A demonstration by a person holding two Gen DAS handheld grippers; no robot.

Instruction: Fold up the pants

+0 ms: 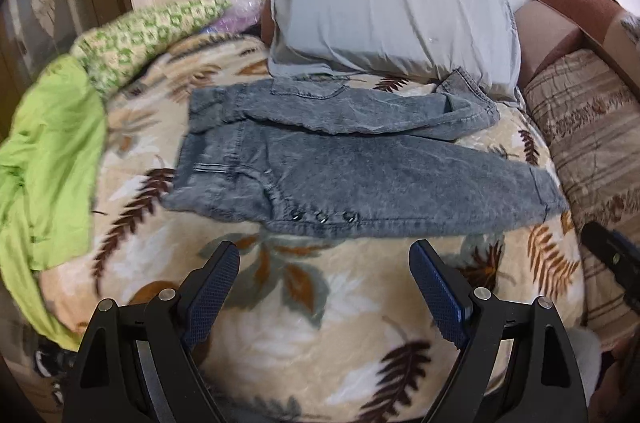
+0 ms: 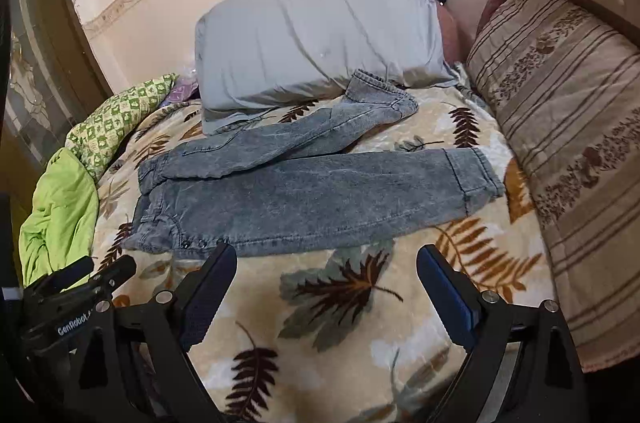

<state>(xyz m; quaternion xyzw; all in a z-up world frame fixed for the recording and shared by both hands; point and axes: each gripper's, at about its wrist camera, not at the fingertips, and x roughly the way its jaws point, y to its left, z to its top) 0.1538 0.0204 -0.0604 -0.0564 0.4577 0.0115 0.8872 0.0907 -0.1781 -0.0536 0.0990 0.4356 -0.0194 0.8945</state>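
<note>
Grey washed-denim pants lie flat on a leaf-print blanket, waistband to the left, legs running right. The far leg angles up toward a pillow and its cuff rests against it. The pants also show in the right wrist view. My left gripper is open and empty, just in front of the near leg's hem edge with metal snaps. My right gripper is open and empty, just in front of the near leg's lower edge. The left gripper's body shows at the lower left of the right wrist view.
A grey pillow lies behind the pants against the wall. A striped beige cushion stands on the right. Green cloth and a green checked cloth are piled on the left.
</note>
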